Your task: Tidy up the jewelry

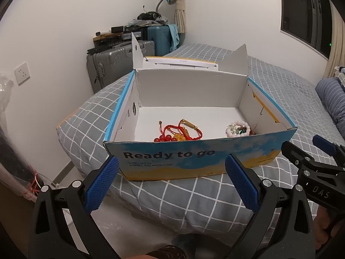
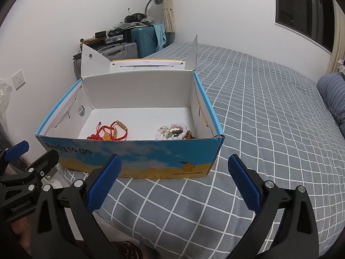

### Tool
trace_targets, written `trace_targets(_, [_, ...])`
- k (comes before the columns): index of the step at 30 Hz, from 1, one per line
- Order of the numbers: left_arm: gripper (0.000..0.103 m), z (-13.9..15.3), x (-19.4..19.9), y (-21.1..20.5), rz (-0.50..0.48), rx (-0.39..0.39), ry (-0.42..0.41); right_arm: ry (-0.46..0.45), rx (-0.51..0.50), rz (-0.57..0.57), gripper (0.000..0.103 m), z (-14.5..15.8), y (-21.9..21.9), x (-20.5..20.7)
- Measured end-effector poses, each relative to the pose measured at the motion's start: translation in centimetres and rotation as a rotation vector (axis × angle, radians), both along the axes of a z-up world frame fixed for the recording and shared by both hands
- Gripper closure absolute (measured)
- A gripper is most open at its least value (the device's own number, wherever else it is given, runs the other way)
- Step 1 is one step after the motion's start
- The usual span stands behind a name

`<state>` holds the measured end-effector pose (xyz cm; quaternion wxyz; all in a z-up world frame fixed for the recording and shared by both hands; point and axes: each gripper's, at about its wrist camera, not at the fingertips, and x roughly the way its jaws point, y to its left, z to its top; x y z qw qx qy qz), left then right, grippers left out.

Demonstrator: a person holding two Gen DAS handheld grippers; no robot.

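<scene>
Both grippers gape before box [image 1: 194, 161]; suitcases [image 1: 112, 69] behind.

Box [image 2: 129, 159]: blue sky, yellow sand outside; white inside.
Cord bracelets [image 2: 112, 131]: red, amber beads.
Bead bracelets [image 2: 175, 131]: white, pink, green, brown.
Bedspread [image 2: 258, 118]: grey, white grid.
Pads [image 2: 103, 185]: blue.

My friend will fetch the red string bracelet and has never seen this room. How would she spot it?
On the checked bed stands an open box printed "Ready to go". Inside are two jewelry heaps; the red string bracelet lies in the left one, knotted red cord, unlike the pale bead bracelets on the right.
</scene>
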<state>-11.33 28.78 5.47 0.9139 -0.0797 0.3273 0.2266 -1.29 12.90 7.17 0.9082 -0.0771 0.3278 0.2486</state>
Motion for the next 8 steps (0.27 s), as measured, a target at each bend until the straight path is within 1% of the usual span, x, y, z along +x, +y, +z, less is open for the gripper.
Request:
trace_targets(3, [0.006, -0.18, 0.12, 0.25, 0.005, -0.022, 0.009, 0.000, 0.001, 0.001, 0.008, 0.00, -0.06, -0.01])
trace_targets(6, [0.006, -0.28, 0.09, 0.19, 0.008, -0.016, 0.010, 0.000, 0.001, 0.001, 0.008, 0.00, -0.11, -0.01])
trace_targets(8, [0.006, -0.36, 0.09, 0.14, 0.002, -0.031, 0.009, 0.000, -0.001, 0.001, 0.008, 0.00, -0.10, -0.02])
